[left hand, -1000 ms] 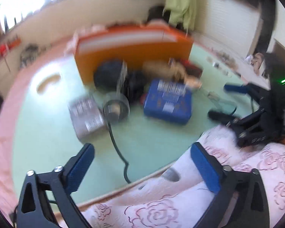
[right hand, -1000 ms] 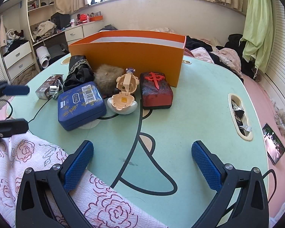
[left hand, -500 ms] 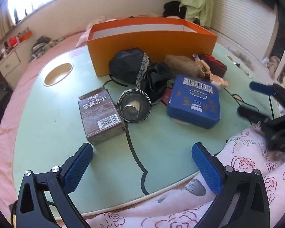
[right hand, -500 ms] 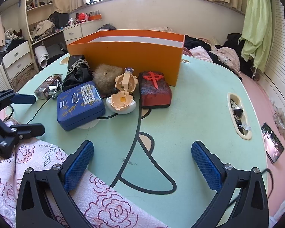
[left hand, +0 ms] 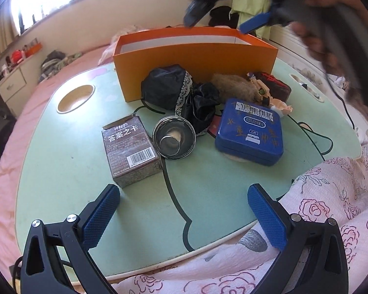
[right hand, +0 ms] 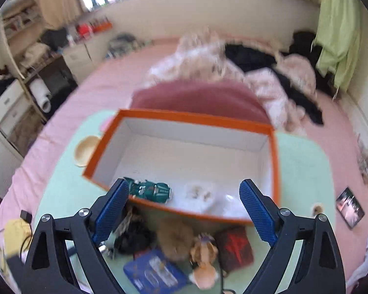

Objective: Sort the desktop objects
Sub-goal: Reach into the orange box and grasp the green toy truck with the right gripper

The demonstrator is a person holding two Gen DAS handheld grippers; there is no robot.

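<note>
Right gripper [right hand: 184, 210] – jaws closing, nothing btwn them – hangs over the orange box [right hand: 273, 147]; left gripper [left hand: 184, 220] wide, empty – pick the card box [left hand: 131, 152] just ahead of its fingers.

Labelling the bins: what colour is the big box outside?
Orange box; clearest in the left wrist view.

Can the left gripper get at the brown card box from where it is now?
Probably yes. The left gripper is open and empty, and the brown card box lies just ahead of its left finger, with only bare table between. The steel cup sits close beside the box.
</note>
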